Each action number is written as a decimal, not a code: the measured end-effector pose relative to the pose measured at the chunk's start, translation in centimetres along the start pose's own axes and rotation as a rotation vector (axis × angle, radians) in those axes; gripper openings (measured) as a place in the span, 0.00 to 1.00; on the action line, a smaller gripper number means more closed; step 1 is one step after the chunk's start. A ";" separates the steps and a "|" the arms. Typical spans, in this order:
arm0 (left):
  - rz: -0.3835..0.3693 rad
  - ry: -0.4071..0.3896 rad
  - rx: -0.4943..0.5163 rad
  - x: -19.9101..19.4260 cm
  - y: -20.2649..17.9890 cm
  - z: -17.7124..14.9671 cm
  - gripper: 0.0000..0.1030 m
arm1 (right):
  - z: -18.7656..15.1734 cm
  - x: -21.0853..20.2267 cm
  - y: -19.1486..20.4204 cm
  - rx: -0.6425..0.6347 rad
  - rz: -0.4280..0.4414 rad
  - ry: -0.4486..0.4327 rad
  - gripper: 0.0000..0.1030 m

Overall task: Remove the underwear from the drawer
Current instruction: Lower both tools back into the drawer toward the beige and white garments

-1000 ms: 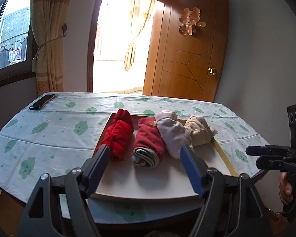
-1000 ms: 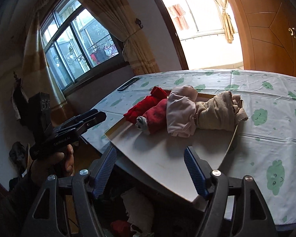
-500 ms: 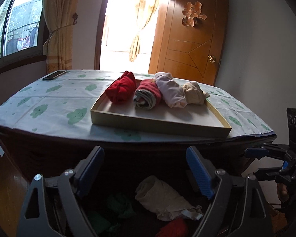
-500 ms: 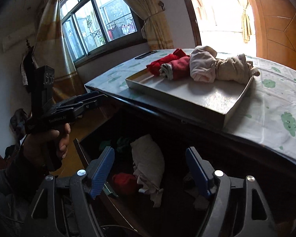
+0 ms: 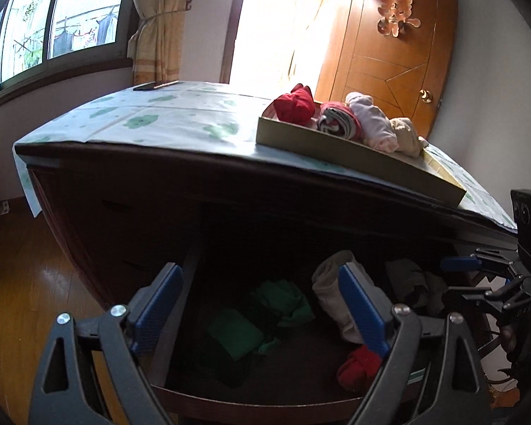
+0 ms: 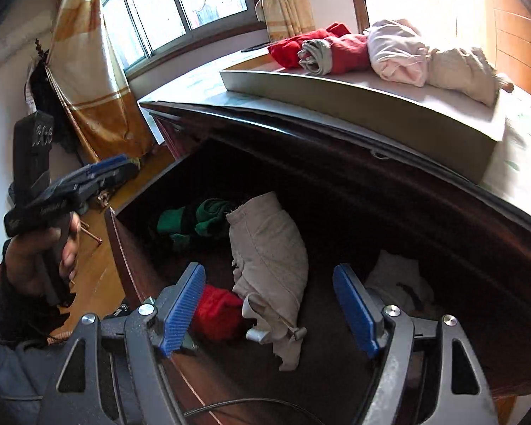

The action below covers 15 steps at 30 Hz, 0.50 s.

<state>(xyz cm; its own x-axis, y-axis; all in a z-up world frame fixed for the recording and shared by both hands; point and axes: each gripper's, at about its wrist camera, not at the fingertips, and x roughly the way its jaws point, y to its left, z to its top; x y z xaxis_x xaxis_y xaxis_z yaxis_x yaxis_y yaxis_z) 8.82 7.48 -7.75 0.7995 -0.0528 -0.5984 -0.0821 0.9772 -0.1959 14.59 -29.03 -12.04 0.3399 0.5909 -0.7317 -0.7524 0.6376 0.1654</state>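
An open dark wooden drawer (image 5: 258, 400) under the table holds loose underwear: a green piece (image 5: 283, 297), a beige roll (image 6: 269, 248), a red piece (image 6: 217, 311) and a whitish piece (image 6: 396, 279). My left gripper (image 5: 259, 270) hovers over the drawer's left half above the green piece. Its jaws are opening and nothing is pressed between them. My right gripper (image 6: 268, 269) stands open just above the beige roll (image 5: 331, 294) and the red piece (image 5: 357, 366), not touching them.
On the table a shallow tray (image 5: 354, 156) carries several rolled underwear, red, pink and beige. The green-patterned tablecloth (image 5: 159, 117) hangs over the table edge above the drawer. A hand (image 6: 39, 258) holds the left gripper. A wooden door (image 5: 407, 71) stands behind.
Both grippers have sunk from above the table and its tray to in front of the open drawer, whose contents now show. The left jaws have widened.
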 end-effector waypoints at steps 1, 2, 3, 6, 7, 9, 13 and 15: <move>-0.006 0.006 0.001 0.1 -0.1 -0.3 0.88 | 0.0 0.2 0.3 -0.008 -0.003 0.003 0.74; -0.008 0.007 0.003 0.1 -0.1 -0.6 0.88 | 0.2 0.6 0.6 -0.017 -0.010 0.008 0.74; -0.009 0.007 0.006 0.1 -0.2 -0.8 0.88 | 0.3 0.9 0.9 -0.028 -0.018 0.015 0.74; -0.015 0.006 0.025 0.1 -0.6 -1.1 0.89 | 0.9 2.0 2.0 -0.074 -0.032 0.041 0.74; -0.015 0.005 0.030 0.1 -0.8 -1.2 0.90 | 1.1 2.4 2.3 -0.086 -0.037 0.050 0.74; -0.013 -0.003 0.041 -0.1 -0.9 -1.3 0.91 | 1.5 3.2 2.6 -0.099 -0.048 0.068 0.74; -0.005 -0.015 0.045 -0.3 -0.9 -1.5 0.93 | 2.2 4.5 3.3 -0.127 -0.067 0.092 0.74; -0.009 -0.017 0.040 -0.4 -0.8 -1.5 0.94 | 2.4 5.2 3.6 -0.143 -0.073 0.105 0.74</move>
<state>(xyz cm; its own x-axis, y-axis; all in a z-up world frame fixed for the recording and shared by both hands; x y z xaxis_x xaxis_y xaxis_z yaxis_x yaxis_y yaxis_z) 7.73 6.45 -8.51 0.8104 -0.0582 -0.5830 -0.0512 0.9842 -0.1695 14.95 -22.47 -13.65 0.3414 0.4860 -0.8045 -0.8030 0.5956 0.0190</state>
